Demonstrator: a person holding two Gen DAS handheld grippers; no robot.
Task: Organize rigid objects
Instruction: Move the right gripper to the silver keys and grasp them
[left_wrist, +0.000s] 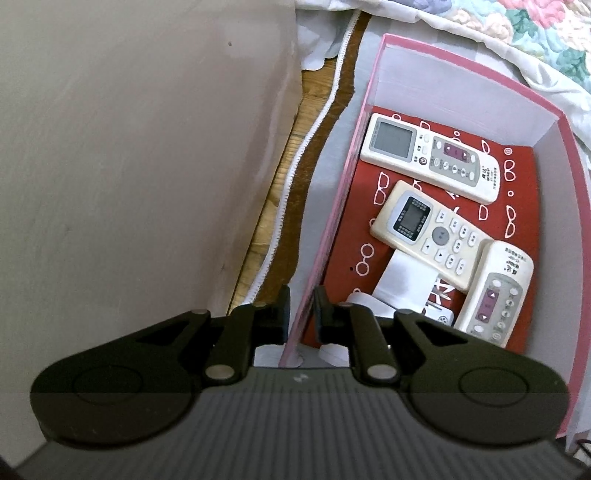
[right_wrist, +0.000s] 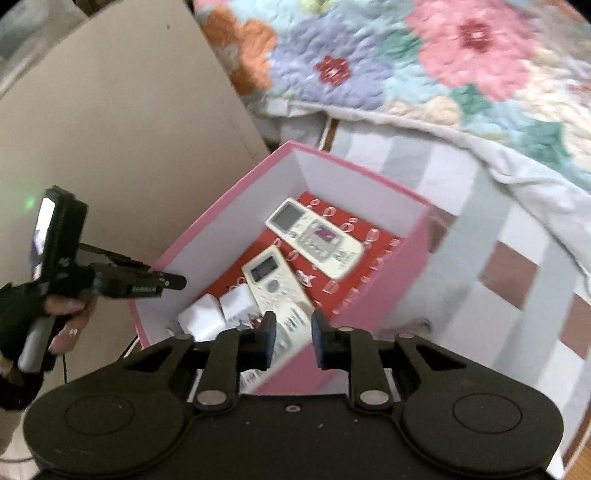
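Though unheld, remotes (right_wrist: 314, 236) beyond right hand-held gripper (right_wrist: 293, 341).

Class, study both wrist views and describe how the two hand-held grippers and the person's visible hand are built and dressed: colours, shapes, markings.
Both grippers, the left gripper and the right gripper, are matt black, with two round housings, silver pivot pins and flat fingers. From the side, the left gripper carries a small lit screen, white lettering and a grey handle. The hand wears a black fingerless glove.
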